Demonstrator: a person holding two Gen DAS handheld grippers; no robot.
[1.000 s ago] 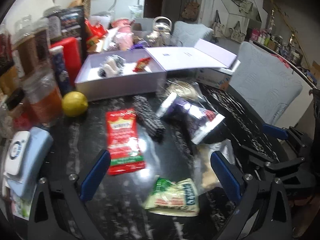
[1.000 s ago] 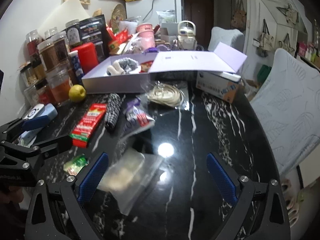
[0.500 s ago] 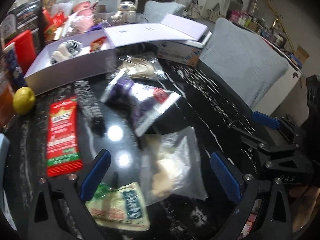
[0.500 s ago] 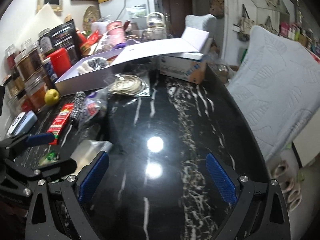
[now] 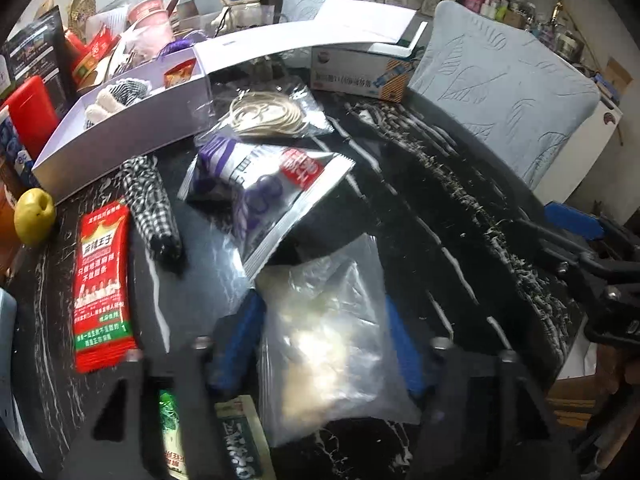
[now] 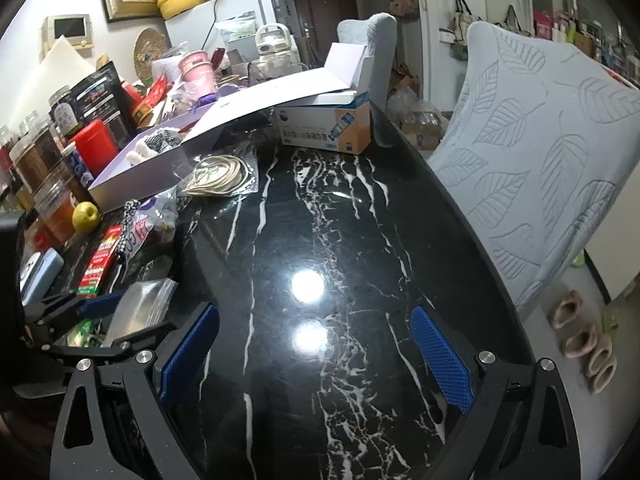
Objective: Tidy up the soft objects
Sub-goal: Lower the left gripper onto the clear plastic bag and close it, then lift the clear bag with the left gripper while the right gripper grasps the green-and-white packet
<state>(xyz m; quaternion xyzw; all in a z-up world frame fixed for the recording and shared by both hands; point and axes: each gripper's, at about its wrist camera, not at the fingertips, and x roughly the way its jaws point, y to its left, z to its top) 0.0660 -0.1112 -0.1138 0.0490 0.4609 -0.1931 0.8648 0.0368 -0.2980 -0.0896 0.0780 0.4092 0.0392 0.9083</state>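
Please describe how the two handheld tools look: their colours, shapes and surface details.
Both are alike. The right tool has a black angular frame with cut-out openings, silver screws, and two fingers carrying blue, finely dimpled pads. The left tool shows the same black frame and blue pads, blurred.

Left tool [image 5: 324,344] closed on clear bag [image 5: 332,344] (blurred).

A home dining room: cluttered marble table [image 6: 320,208], cushioned chair [image 6: 540,152], fridge [image 6: 236,12], slippers [image 6: 584,344] on the floor

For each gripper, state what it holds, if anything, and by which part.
The left gripper has just closed on the clear plastic bag, pads at its two side edges near the middle. The right gripper is open, holding nothing.
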